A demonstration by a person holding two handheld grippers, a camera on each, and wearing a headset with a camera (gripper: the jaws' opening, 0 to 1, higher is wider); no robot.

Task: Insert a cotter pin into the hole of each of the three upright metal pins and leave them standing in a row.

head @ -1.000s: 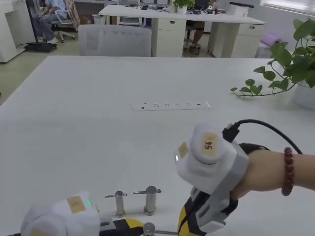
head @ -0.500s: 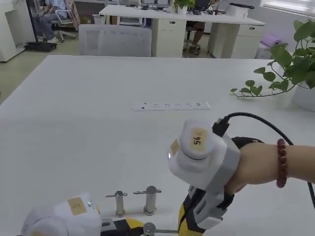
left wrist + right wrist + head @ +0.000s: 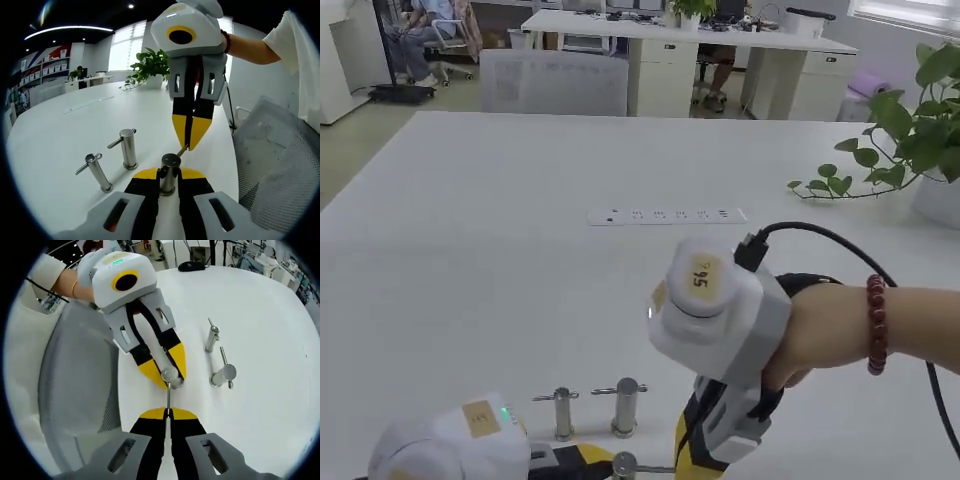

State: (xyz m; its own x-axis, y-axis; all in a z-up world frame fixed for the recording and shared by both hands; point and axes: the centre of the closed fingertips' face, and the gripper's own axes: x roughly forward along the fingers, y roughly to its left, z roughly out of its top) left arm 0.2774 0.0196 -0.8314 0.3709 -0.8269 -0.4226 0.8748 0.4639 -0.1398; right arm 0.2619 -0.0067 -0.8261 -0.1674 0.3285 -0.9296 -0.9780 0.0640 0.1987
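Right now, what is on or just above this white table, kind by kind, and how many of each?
Metal pins: 3
Cotter pins: 3
Hand-held grippers: 2, the left gripper and the right gripper
Power strip: 1
Plant: 1
Total: 10

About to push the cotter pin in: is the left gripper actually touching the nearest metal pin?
Touching. The left gripper view shows the left gripper with its yellow jaw tips pressed against both sides of the metal pin, with no gap.
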